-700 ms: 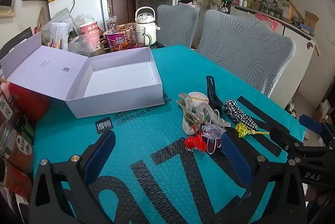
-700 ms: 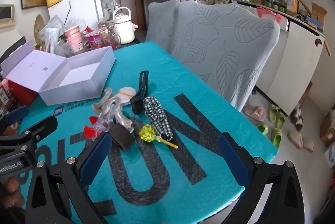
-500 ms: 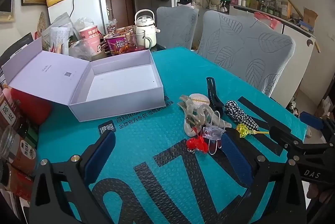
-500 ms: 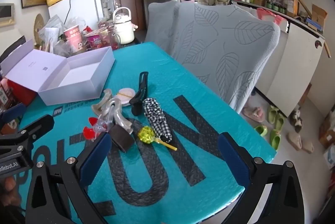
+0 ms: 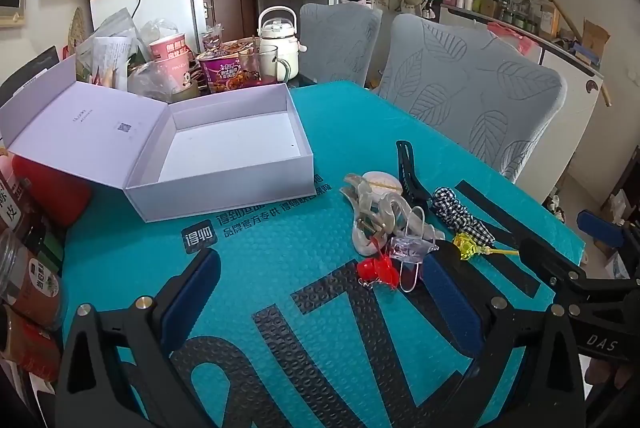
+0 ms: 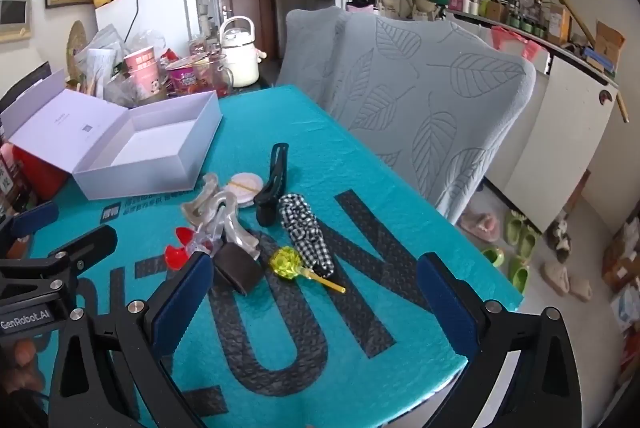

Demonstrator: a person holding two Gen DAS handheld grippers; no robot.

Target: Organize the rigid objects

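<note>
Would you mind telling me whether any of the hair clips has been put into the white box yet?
No: the white box shows only its bare floor, and the hair clips lie in a pile on the teal mat beside it.

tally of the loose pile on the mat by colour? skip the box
Black: 1, hair clip
Black-and-white check: 1, scrunchie
Yellow: 1, pick
Red: 1, clip
Clear or beige: 2, claw clips; may be more, they overlap
Cream: 1, round puff
Brown: 1, block
Total: 8, roughly
</note>
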